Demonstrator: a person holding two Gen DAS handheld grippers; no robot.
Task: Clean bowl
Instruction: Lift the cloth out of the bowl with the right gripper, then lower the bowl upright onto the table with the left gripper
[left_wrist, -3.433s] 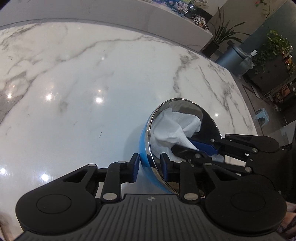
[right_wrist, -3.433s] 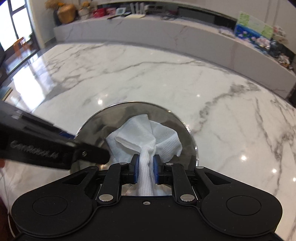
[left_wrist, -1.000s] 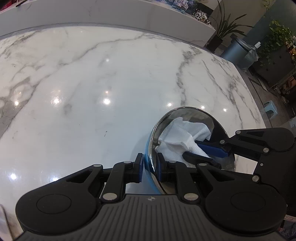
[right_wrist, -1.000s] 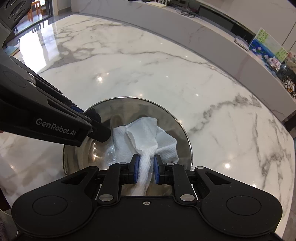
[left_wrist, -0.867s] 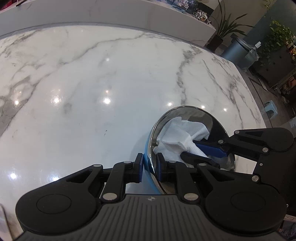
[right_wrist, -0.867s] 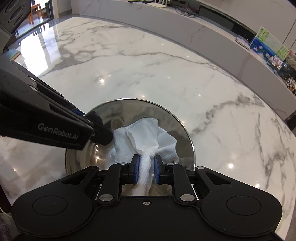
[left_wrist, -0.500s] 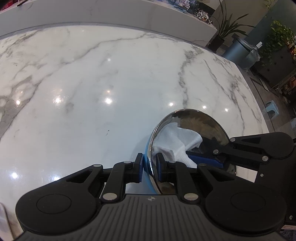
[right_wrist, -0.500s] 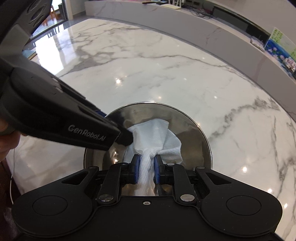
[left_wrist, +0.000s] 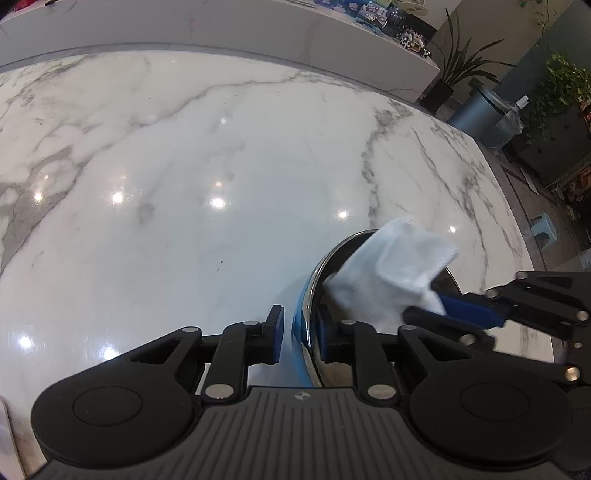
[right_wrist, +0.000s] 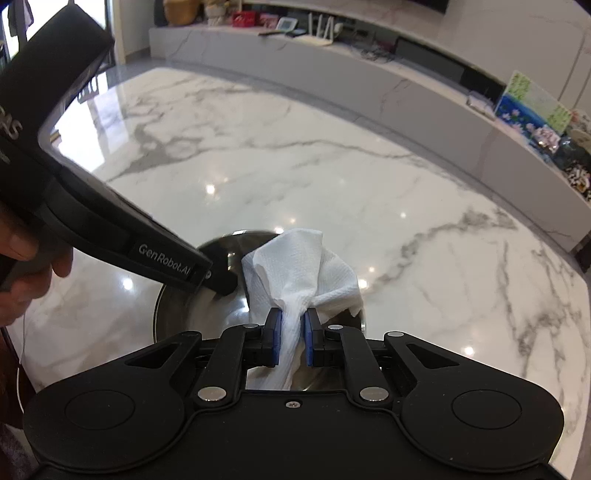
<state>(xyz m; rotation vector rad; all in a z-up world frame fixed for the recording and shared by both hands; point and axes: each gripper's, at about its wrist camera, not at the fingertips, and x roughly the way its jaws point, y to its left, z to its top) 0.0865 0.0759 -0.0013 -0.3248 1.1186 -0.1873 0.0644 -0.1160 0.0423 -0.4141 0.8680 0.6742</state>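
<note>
On marble counter (left_wrist: 221, 147): bowl (left_wrist: 301, 325) rim between parted left tongs (left_wrist: 298, 338) | right tongs (right_wrist: 291, 341) clamp paper towel (right_wrist: 295, 273) above bowl

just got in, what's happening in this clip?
A person is cleaning a steel bowl on a marble counter with two tools. The left hand-held gripper straddles the bowl's rim, one finger outside the blue wall, one inside; whether it is actually clamped is unclear. The right hand-held gripper is shut on a white paper towel, and the bunched towel sticks up above the bowl's rim.
</note>
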